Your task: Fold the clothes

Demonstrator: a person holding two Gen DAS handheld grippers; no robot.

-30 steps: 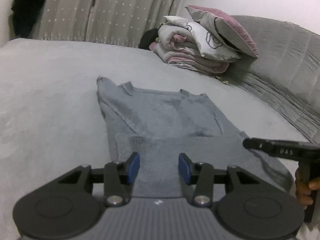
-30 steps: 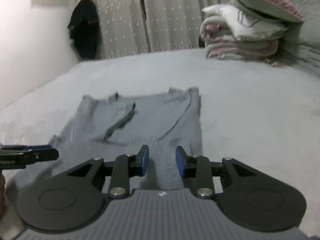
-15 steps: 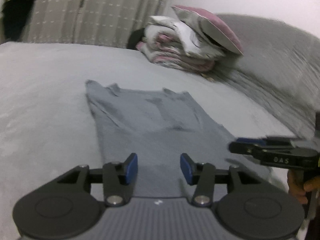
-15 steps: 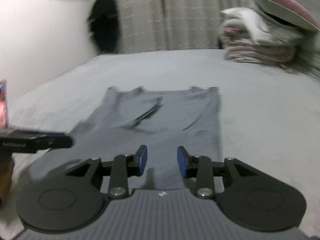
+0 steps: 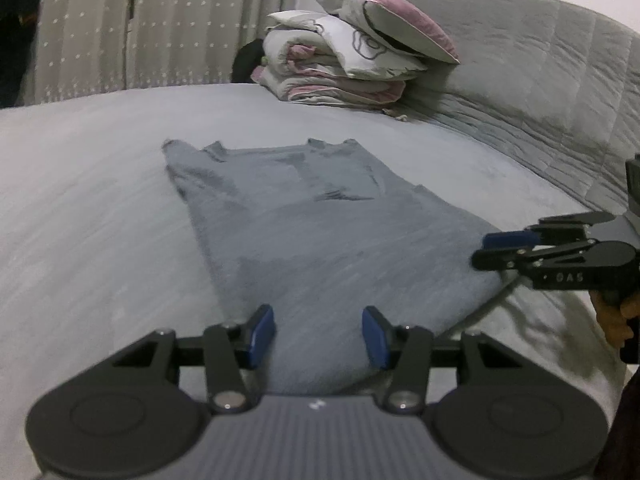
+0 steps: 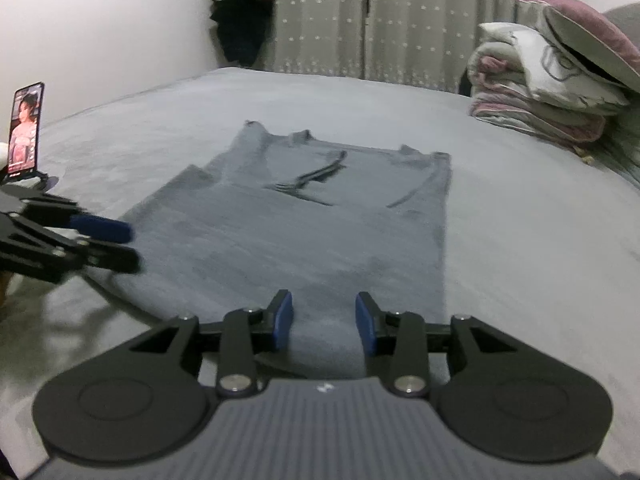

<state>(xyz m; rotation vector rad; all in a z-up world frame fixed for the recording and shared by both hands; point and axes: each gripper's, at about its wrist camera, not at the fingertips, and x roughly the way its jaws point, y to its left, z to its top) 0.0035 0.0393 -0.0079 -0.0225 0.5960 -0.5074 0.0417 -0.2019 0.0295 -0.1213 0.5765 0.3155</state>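
A grey sleeveless top [image 5: 320, 232] lies flat on the grey bed [image 5: 88, 208], neckline and straps at the far end, hem towards me. My left gripper [image 5: 318, 320] hovers over the near hem, left of its middle; its blue pads [image 5: 262, 332] stand apart with nothing pinched. The right gripper [image 5: 486, 249] shows side-on at the top's right near corner. In the right wrist view the top [image 6: 320, 216] spreads ahead, my right gripper [image 6: 323, 308] is open over the hem, and the left gripper [image 6: 129, 246] reaches in at the left corner.
Folded quilts with a pillow [image 5: 352, 60] are stacked at the far right by a padded grey headboard [image 5: 540, 72]. A phone on a stand [image 6: 26, 132] stands at the bed's left edge. Curtains and a dark hanging garment [image 6: 244, 12] lie behind. A hand [image 5: 616, 316] holds the right gripper.
Both views have rolled and shifted along the near hem, so the other gripper now shows more fully in each. Both sets of jaws stand slightly wider. The phone has come into the right view.
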